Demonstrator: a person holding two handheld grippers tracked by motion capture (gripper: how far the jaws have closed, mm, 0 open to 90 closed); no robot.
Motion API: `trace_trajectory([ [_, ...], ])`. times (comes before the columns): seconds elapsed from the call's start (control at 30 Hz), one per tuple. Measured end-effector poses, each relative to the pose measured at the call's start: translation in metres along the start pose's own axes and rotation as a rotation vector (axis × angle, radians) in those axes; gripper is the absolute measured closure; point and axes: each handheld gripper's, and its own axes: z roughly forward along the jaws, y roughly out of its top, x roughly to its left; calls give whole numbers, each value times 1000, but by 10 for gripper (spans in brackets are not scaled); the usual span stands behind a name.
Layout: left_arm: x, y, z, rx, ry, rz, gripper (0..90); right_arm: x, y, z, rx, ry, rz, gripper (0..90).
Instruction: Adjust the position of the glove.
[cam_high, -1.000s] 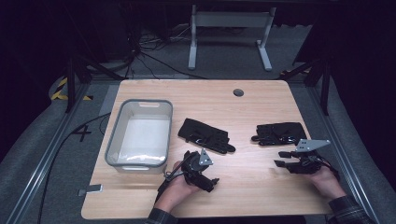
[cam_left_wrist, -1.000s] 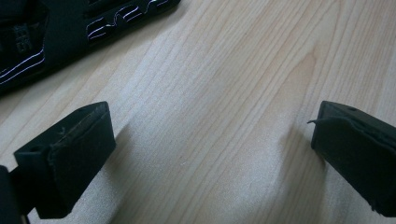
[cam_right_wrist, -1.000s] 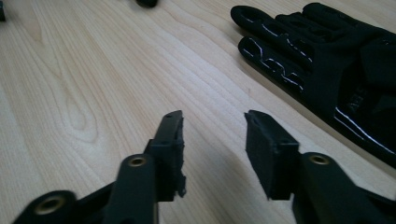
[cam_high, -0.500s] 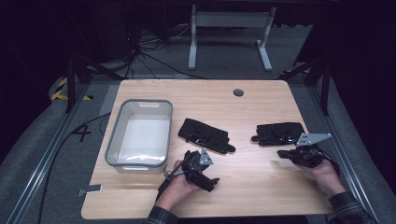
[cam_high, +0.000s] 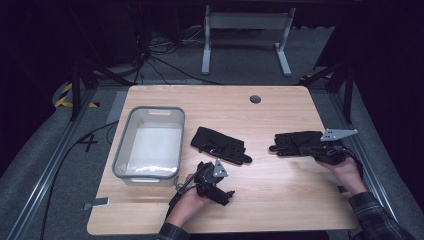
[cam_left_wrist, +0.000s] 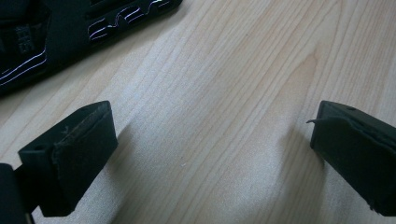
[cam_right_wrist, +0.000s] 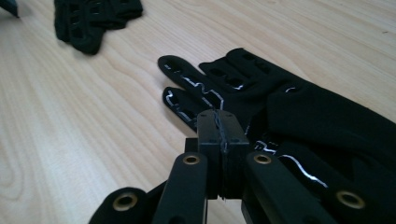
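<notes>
Two black gloves lie flat on my wooden desk: the middle glove beside the grey bin, the right glove, white-lined and slotted along its fingers, just beyond my right tongs, pressed together. My left tongs hang spread over bare wood.
</notes>
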Motion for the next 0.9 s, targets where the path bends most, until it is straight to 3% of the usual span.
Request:
trace_trajectory([
  [0.27, 0, 0, 0, -1, 0, 0, 4, -16, 1, 7, 21, -45, 20, 899],
  [0.57, 0, 0, 0, 0, -3, 0, 2, -25, -9, 11, 59, -55, 37, 900],
  [0.7, 0, 0, 0, 0, -3, -1, 2, -25, -14, 16, 97, -57, 35, 900],
  [0.9, 0, 0, 0, 0, -3, -1, 2, -22, -14, 16, 103, -49, 27, 900],
])
